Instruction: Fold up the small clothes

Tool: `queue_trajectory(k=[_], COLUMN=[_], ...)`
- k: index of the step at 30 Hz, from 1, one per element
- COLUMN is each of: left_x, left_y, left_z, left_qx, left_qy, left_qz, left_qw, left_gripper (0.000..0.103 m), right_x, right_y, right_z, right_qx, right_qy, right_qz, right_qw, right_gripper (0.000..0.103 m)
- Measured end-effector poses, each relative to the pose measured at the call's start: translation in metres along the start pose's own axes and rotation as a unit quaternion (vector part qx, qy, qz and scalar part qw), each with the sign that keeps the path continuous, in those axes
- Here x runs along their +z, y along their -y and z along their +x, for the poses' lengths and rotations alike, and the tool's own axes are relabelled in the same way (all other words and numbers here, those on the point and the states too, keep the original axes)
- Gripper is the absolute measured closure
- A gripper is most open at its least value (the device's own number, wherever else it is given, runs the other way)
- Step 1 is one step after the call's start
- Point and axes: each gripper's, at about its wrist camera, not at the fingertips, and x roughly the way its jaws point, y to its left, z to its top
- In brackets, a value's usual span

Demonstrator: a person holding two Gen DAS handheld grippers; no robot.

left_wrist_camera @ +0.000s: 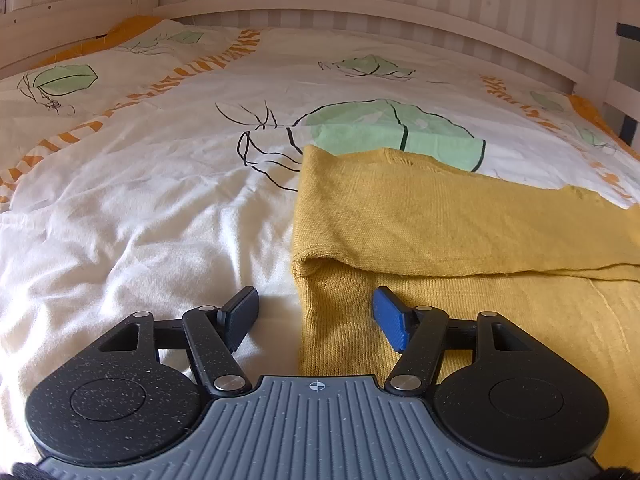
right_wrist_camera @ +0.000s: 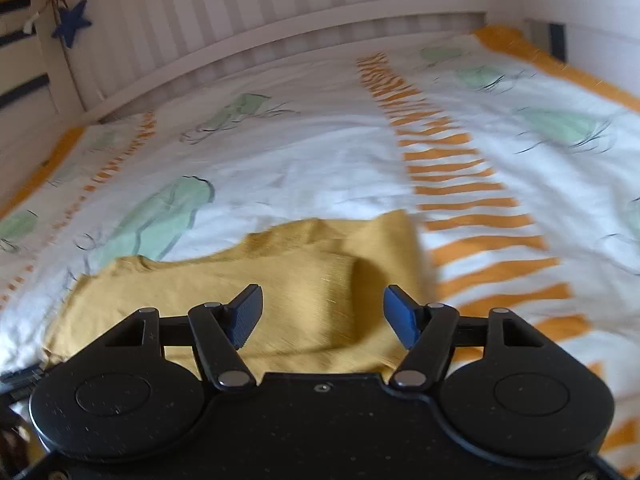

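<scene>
Mustard knit garment (left_wrist_camera: 460, 232) lies folded flat on the white leaf-print bedcover (left_wrist_camera: 160, 208), top layer doubled over. My left gripper (left_wrist_camera: 316, 316) straddles its left edge, my right gripper (right_wrist_camera: 323, 312) hangs over its right end; both spread apart, gripping nothing.

Left gripper (left_wrist_camera: 316, 318), black two-finger linkage with blue ribbed pads: tilted downward, jaws spread apart, nothing clamped between pads. Right gripper (right_wrist_camera: 323, 316), same black build, blue pads: tilted downward, jaws parted wide, nothing pinched. View from right wrist slightly blurred.
</scene>
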Motion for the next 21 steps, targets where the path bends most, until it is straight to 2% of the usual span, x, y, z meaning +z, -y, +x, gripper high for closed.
queue_trajectory(k=[7,9,12,15,18,21], left_x=[-0.002,-0.003,-0.002,-0.002,-0.002,-0.002], left_y=[-0.001,-0.001,-0.003,-0.003,-0.003,-0.003], left_z=[0.0,0.0,0.0,0.0,-0.001,-0.001], left_qx=[-0.002,-0.003,-0.004,-0.006,-0.005,-0.006], left_qy=[0.003,0.004,0.004,0.005,0.004,0.003], left_qz=[-0.001,-0.002,-0.004,-0.006,-0.005,-0.006], left_qw=[1.0,1.0,1.0,1.0,1.0,1.0], left_gripper=[0.04,0.04,0.039,0.039,0.039,0.039], right_x=[0.003,0.003,0.007,0.007,0.006,0.002], right_y=[0.0,-0.002,-0.011,-0.009,-0.006,-0.001], right_z=[0.055,0.053,0.035,0.028,0.026,0.013], right_qx=[0.024,0.039,0.057,0.038,-0.011,-0.027], right_qy=[-0.043,-0.03,0.022,0.042,0.029,0.018], right_qz=[0.022,0.021,-0.005,-0.001,-0.011,-0.012], right_qw=[0.999,0.999,0.998,0.998,0.999,0.999], right_gripper=[0.033,0.033,0.033,0.033,0.033,0.033])
